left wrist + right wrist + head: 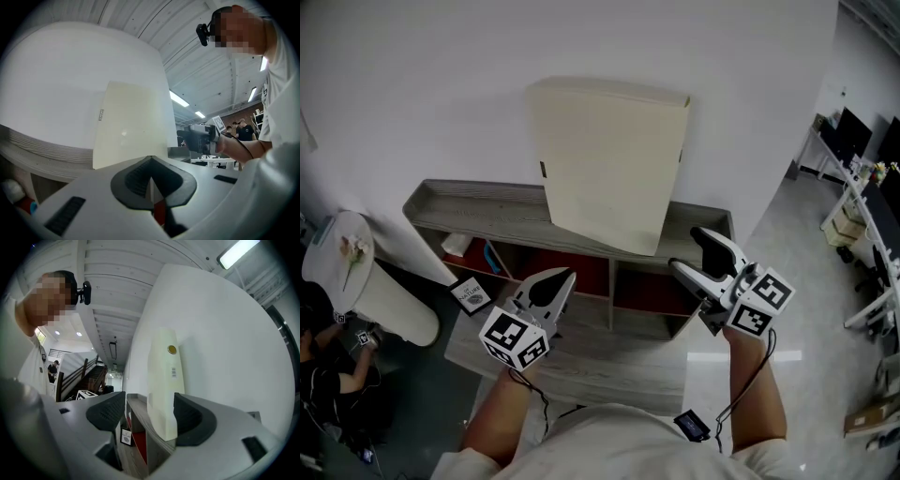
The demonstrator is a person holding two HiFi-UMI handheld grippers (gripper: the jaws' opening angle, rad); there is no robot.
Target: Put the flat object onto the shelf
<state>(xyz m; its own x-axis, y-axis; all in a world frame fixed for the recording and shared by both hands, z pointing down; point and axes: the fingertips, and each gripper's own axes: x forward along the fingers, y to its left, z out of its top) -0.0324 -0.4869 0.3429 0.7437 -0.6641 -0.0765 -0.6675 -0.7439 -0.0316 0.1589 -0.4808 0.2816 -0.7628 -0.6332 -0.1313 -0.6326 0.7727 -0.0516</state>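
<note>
The flat object [609,164] is a large cream board standing upright on top of the grey wooden shelf [459,208], leaning on the white wall. My left gripper [565,277] is shut on nothing, in front of the shelf below the board's lower left. My right gripper [686,248] is open and empty, just right of the board's lower right corner and apart from it. In the right gripper view the board [164,380] shows edge-on beyond the open jaws of my right gripper [149,403]. The left gripper view shows the board's face [131,124] above the closed jaws of my left gripper [151,164].
The shelf has red-backed compartments holding a white item [457,244] and a blue one [492,258]. A small printed card [472,294] leans at its lower left. A white rounded table [337,255] and a seated person [328,375] are at left; office desks [862,187] at far right.
</note>
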